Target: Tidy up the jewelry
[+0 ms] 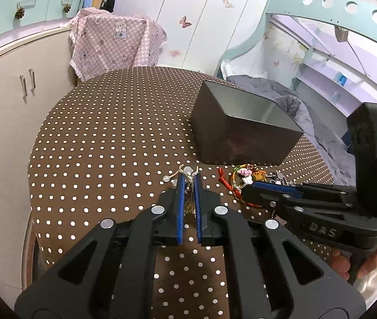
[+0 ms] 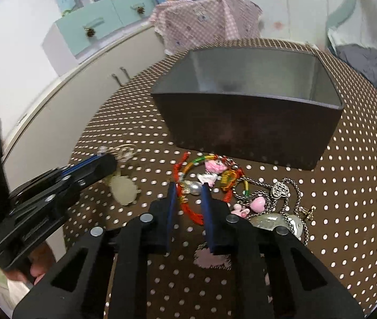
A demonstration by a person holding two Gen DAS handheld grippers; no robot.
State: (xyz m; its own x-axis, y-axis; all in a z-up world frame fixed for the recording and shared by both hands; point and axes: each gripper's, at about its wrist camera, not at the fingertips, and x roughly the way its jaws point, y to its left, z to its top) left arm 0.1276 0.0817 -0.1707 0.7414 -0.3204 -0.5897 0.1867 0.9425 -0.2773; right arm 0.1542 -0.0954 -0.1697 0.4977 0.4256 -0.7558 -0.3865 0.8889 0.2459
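So the left gripper (image 1: 189, 179) is pinching a beige cord necklace (image 1: 188, 186) between its blue pads, jaws nearly together, with clear beads (image 1: 187, 170) sticking out just past the tips. In the right wrist view a pale oval pendant (image 2: 122, 188) is lying on the table under that gripper.

The right gripper (image 2: 188, 187) is sitting over the jewelry pile (image 2: 231, 186), its 2 fingers either side of a red cord bracelet (image 2: 188, 207) and a silvery bead (image 2: 195, 187). Can't tell if the pads are actually pressing on it.

The dark box (image 2: 249, 130) is standing open on the dotted tablecloth (image 1: 103, 138), just behind the pile, touching nothing I can see.
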